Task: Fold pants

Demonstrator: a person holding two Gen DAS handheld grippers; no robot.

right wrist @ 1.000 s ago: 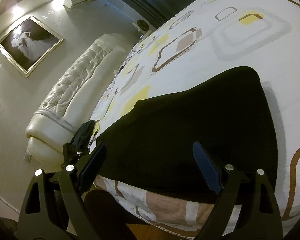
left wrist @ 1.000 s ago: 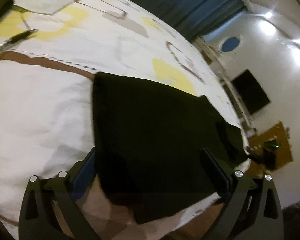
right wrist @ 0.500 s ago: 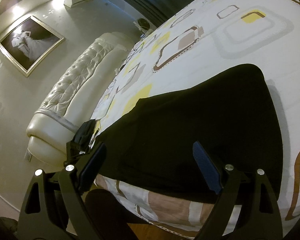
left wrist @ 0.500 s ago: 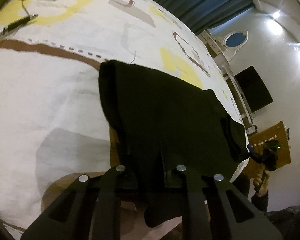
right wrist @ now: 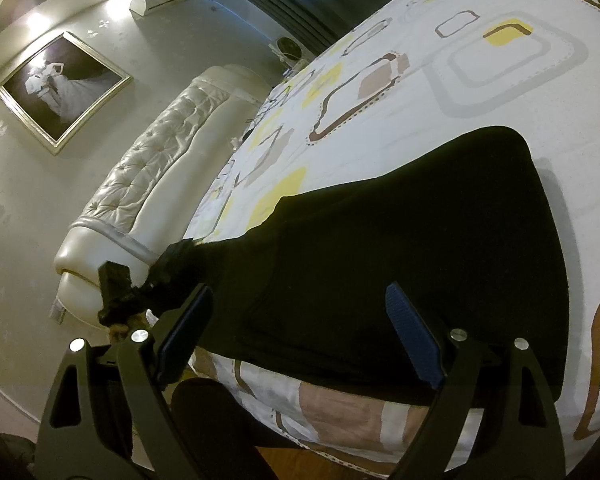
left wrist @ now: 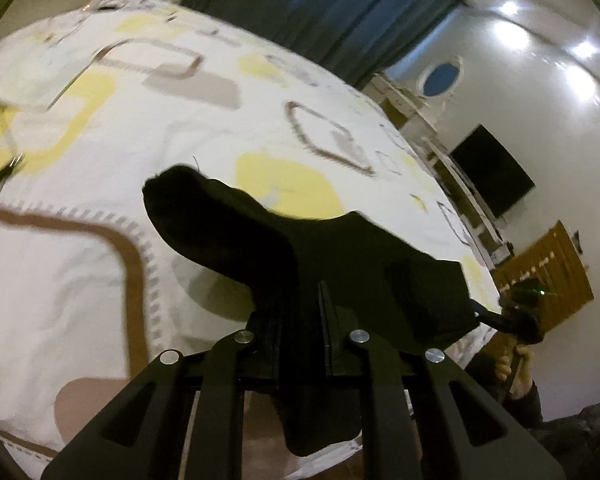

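The black pants (right wrist: 400, 248) lie spread on the patterned bed sheet (right wrist: 500, 80) near the bed's front edge. My left gripper (left wrist: 300, 320) is shut on the near edge of the pants (left wrist: 340, 264) and holds that end raised off the sheet, so the cloth drapes. It shows in the right wrist view (right wrist: 140, 292) at the pants' left end. My right gripper (right wrist: 300, 328) is open and empty, its blue-padded fingers (right wrist: 414, 340) straddling the pants' near edge. It shows in the left wrist view (left wrist: 520, 316) at the far right.
A padded cream headboard (right wrist: 148, 184) stands at the left of the bed. Dark curtains (left wrist: 320, 20) hang behind the bed. A wall TV (left wrist: 492, 176) and a wooden door (left wrist: 548, 276) are on the right. The floor (right wrist: 300, 460) lies below the bed's front edge.
My left gripper closed on the pants' edge and has lifted it off the sheet, bunching the cloth. My right gripper stayed open and almost still.
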